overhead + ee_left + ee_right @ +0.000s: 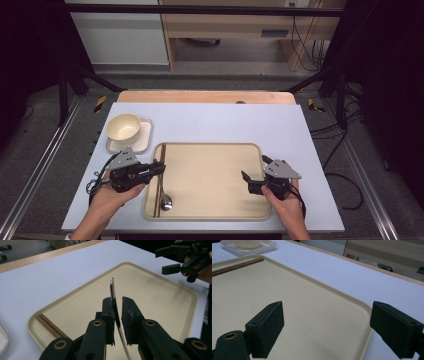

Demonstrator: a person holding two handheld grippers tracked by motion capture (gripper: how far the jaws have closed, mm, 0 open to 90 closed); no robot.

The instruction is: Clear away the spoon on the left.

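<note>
The left gripper (116, 312) has its jaws loose around a spoon's (113, 293) handle – a gap shows on one side. The spoon lies at the tray's (210, 148) left edge beside chopsticks (51, 326) – the right gripper (325, 327) hangs wide open, near right.

The tray (210, 155) is pale beige and plain; the chopsticks (159, 187) at its nine o'clock edge are dark brown; the spoon (166, 202) is shiny silver; the bowl (123, 127) at ten o'clock is cream, on a white dish (144, 141); the table cover (225, 122) is pale lilac-blue with a light wood edge at twelve o'clock; both grippers' jaws are black.
</note>
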